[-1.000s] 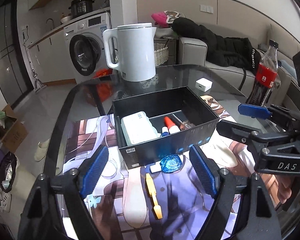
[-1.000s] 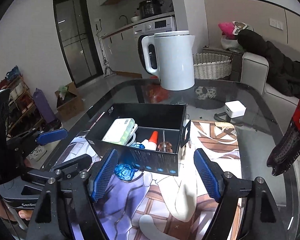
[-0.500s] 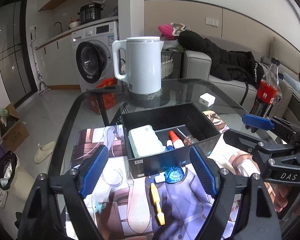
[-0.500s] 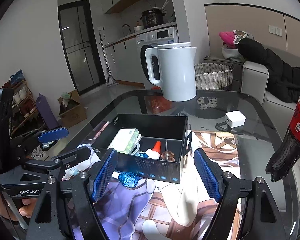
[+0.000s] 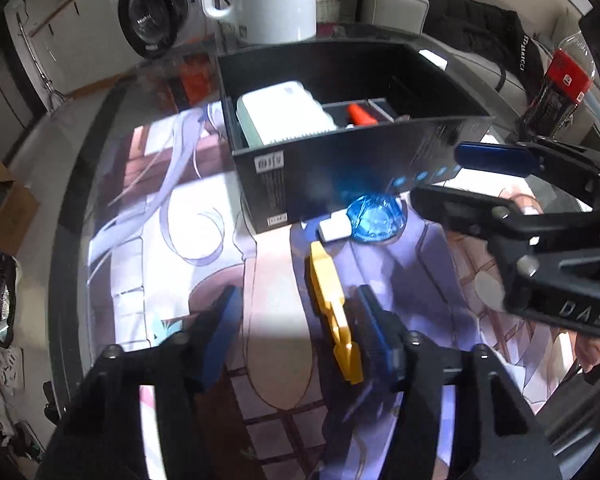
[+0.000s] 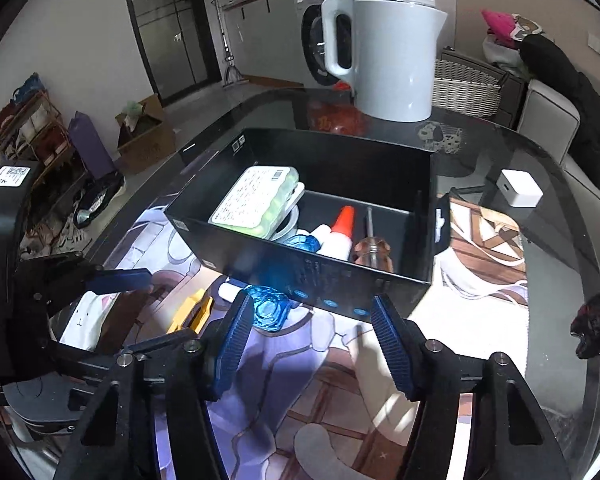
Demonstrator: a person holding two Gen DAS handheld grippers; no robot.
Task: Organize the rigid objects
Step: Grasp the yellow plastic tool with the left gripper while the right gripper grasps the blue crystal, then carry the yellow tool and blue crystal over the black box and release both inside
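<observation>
A black box (image 5: 340, 160) (image 6: 300, 276) stands on the printed mat and holds a pale green case (image 6: 256, 200), a glue bottle with an orange cap (image 6: 340, 232) and a screwdriver (image 6: 370, 248). In front of it lie a yellow utility knife (image 5: 332, 312) (image 6: 190, 312), a small white piece (image 5: 334, 230) and a blue glass dish (image 5: 374, 218) (image 6: 270, 308). My left gripper (image 5: 296, 328) is open and low over the mat, its right finger beside the knife. My right gripper (image 6: 308, 344) is open, its left finger next to the blue dish.
A white kettle (image 6: 388, 52) stands behind the box on the glass table (image 6: 560, 280). A white charger cube (image 6: 518, 188) lies at the right, a cola bottle (image 5: 556, 92) further right. The table's edge curves along the left.
Both grippers have moved down and forward toward the items before the box. The left one now has the yellow knife by its right finger; the right one has reached the blue dish.
</observation>
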